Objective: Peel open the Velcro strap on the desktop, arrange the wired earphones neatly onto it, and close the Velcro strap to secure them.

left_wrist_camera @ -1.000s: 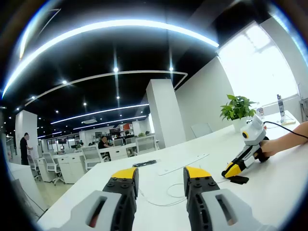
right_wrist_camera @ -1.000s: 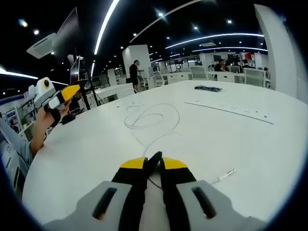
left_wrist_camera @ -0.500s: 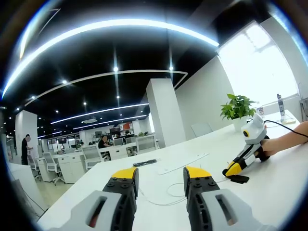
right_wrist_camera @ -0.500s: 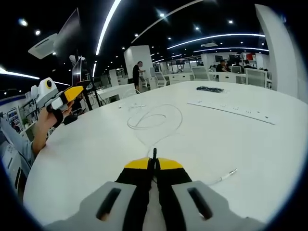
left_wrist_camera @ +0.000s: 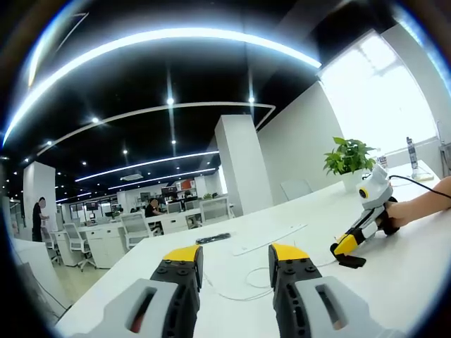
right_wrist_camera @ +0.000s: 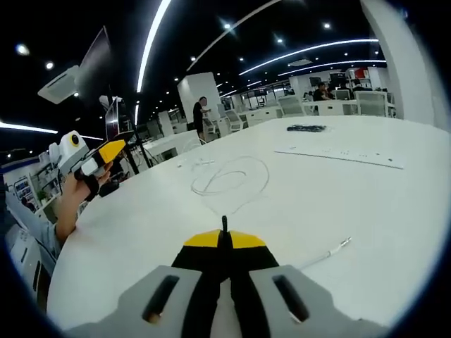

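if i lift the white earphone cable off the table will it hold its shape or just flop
Probably flop: the earphone cable lies in loose, uneven loops flat on the white table, so it looks thin and limp. It likely weighs very little and may slide on the smooth tabletop if pushed. Lifted at one point, the loops would probably unravel and the plug end trail.

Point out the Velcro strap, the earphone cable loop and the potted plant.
Velcro strap (left_wrist_camera: 350, 261), left gripper view, its dark flat middle.
earphone cable loop (right_wrist_camera: 239, 176), right gripper view, on the white loop.
potted plant (left_wrist_camera: 347, 156), left gripper view, its leaves.
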A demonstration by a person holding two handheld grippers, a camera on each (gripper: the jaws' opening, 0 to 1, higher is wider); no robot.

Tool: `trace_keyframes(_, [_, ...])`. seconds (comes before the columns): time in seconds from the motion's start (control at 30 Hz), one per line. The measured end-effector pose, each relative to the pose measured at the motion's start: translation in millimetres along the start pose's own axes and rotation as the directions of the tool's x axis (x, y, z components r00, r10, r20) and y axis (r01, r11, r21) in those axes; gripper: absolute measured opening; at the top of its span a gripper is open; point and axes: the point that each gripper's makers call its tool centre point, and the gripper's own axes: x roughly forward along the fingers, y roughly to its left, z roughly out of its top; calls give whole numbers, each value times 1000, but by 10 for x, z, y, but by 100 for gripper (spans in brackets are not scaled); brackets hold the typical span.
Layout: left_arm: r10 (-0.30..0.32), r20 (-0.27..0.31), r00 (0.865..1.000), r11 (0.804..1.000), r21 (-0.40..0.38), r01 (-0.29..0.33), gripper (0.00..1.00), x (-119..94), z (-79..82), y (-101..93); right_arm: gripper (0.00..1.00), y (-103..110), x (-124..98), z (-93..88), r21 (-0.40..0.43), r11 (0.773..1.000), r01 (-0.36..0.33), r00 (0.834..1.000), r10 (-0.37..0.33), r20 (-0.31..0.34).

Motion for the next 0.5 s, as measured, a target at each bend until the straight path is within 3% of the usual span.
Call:
trace_keyframes(0.27, [4, 0, 1000, 1000, 1, -4, 41, 30, -17, -3, 2, 118, -67, -8, -25, 999, -32, 999, 32, -2])
trace_keyframes(0.5, [11, 1, 1000, 1000, -1, -11, 41, 26, -12, 23, 2, 254, -78, -126, -80, 996, -25, 999, 22, -38])
